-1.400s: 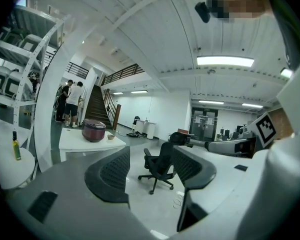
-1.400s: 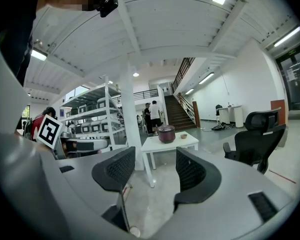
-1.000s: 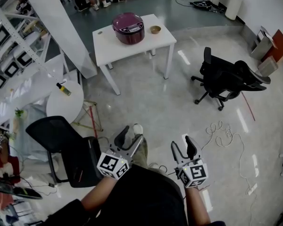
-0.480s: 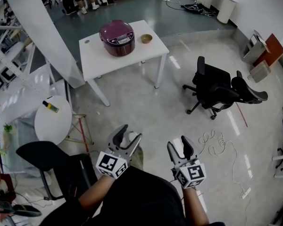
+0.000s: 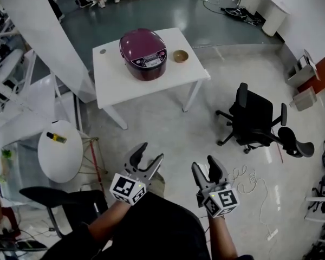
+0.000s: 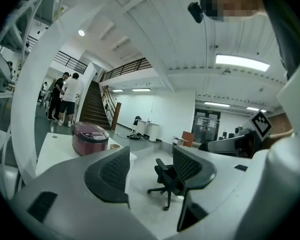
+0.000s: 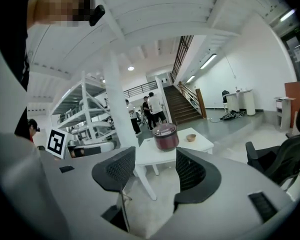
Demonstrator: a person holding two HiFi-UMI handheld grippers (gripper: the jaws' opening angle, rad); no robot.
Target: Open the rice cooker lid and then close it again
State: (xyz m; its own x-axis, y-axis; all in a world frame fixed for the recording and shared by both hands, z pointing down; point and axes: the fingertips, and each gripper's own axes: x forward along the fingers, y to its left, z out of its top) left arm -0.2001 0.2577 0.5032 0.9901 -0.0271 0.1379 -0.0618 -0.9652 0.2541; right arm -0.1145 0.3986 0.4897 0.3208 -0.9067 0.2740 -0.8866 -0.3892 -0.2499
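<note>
Cooker (image 5: 143, 53) well beyond left claw (image 5: 150, 152), right claw (image 5: 204, 164)

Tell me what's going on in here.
A person holds a two-jaw gripper in each hand and stands well back from a white table. The left gripper and right gripper are both open and empty, held low in front of the body. The maroon rice cooker sits on the table with its lid shut, a small bowl beside it. Neither gripper is near the cooker, so opening it is not yet under way.

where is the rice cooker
Head view, upper centre: the rice cooker sits on the white table, just left of a small bowl.
</note>
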